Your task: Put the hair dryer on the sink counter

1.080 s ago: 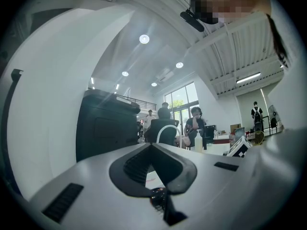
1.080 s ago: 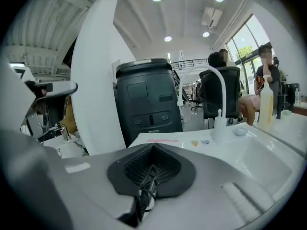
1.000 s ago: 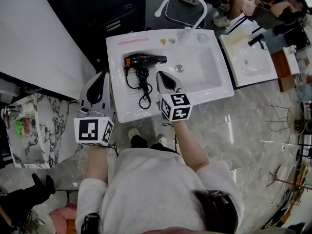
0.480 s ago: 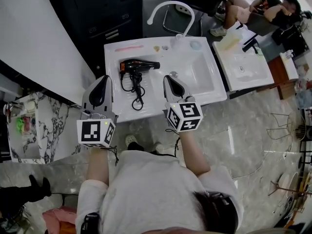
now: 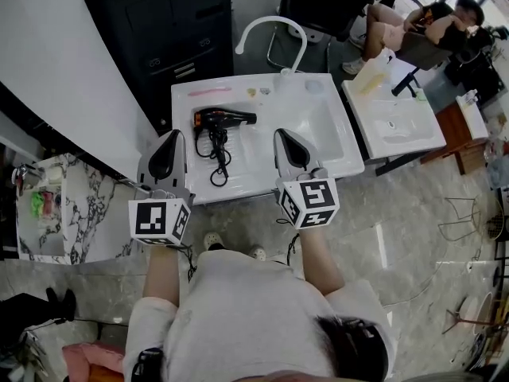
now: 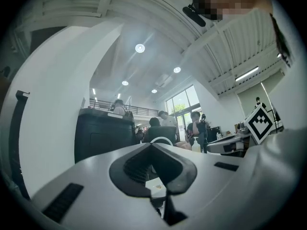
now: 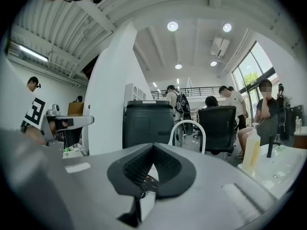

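One hair dryer point(image 5: 225, 118) on sink counter point(image 5: 248, 178), right gripper point(image 7: 153, 148) closed, apparently empty

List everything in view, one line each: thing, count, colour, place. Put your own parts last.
hair dryer: one, black with orange trim, lying on the counter left of the basin
cord: one, black, looped in front of the dryer
sink counter: one, white, centre
faucet: one, white arch, behind the basin
pink stick: one, pink, back ledge
second sink: one, white, right
bottle: one, pale, on the second sink's near corner
cabinet: one, black, behind
marbled surface: one, white-grey, left
people: at least two, seated, upper right
left tool: one, grey, shut, empty
right tool: one, grey, shut, empty
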`<state>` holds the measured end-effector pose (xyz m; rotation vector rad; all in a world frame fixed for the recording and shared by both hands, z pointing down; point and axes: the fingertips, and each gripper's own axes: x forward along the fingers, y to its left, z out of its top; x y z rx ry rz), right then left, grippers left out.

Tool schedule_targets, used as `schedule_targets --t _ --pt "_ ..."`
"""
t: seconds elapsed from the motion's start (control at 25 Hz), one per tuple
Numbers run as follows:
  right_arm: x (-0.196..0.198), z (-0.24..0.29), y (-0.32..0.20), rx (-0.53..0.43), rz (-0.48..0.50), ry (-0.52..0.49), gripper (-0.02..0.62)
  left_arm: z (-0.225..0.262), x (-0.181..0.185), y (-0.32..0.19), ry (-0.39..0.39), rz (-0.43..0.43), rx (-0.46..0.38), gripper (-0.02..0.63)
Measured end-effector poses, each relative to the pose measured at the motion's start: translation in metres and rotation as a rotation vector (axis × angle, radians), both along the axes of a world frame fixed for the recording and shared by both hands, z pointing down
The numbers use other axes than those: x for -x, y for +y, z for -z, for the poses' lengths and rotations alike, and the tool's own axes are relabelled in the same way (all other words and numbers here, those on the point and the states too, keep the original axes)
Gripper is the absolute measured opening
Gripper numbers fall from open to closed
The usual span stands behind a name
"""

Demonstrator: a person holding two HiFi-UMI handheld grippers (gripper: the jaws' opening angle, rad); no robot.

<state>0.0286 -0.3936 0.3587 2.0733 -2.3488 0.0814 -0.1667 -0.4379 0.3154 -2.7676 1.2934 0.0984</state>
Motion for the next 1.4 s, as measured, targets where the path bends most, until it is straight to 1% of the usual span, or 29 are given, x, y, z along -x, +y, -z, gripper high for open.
schedule_targets --t 0.2,0.64,0.88,1.2,1.4 --pt "-0.010 0.018 0.018 -0.045 0.009 -0.027 0.011 0.007 -0.007 0.015 0.005 0.010 -0.010 0.006" --pt "-0.027 0.034 0.057 -0.115 -0.010 -0.005 0.011 0.019 -0.018 0.049 0.033 0.023 -0.030 0.006" --pt "-0.036 0.040 0.079 -0.144 -0.026 0.002 0.011 0.015 -0.026 0.065 0.040 0.025 -0.024 0.006" --pt "-0.046 0.040 0.092 -0.143 -0.044 0.009 0.011 0.017 -0.036 0.078 0.038 0.019 -0.032 0.006" --pt "-0.045 0.039 0.090 -0.140 -0.033 0.000 0.011 0.017 -0.038 0.077 0.036 0.020 -0.031 0.006"
